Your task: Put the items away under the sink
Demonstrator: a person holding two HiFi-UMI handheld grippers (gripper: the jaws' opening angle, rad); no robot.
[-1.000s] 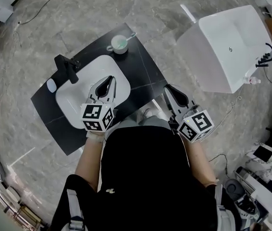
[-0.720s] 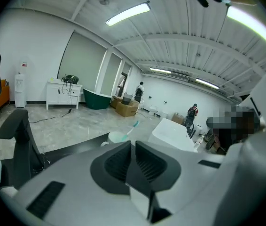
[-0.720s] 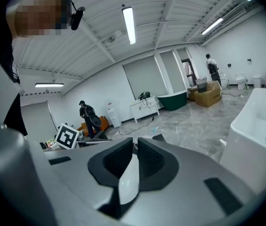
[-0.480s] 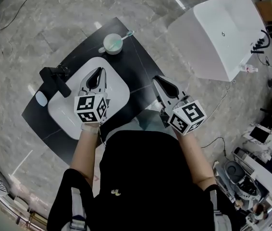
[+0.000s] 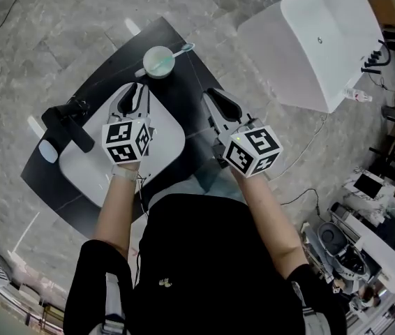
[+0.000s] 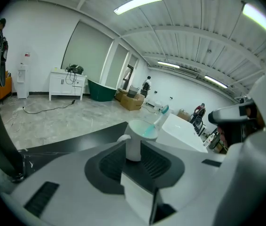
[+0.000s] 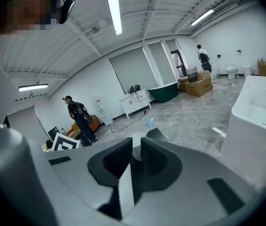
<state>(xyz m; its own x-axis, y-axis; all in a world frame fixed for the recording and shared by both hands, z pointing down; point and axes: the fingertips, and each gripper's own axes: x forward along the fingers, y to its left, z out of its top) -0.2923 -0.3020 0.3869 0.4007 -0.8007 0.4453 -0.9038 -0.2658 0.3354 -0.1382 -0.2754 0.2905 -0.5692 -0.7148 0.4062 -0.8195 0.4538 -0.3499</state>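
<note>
White cup (image 5: 159, 61) with teal toothbrush (image 5: 185, 47); print seemingly too small.

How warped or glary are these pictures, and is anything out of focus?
Head view: sharp, evenly lit, floor lines bowed by the wide lens. Left gripper view: dark rounded corners, strip light blown out, cup crisp. Right gripper view: ceiling beams curve, ceiling lamp glares.

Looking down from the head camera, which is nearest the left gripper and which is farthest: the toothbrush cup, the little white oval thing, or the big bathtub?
From the left gripper, whose jaws have just been opening with nothing between them:
1. Toothbrush cup: just ahead of the tips, on the black counter.
2. Little white oval thing: at the counter's left edge.
3. Bathtub: far right, across the floor.
</note>
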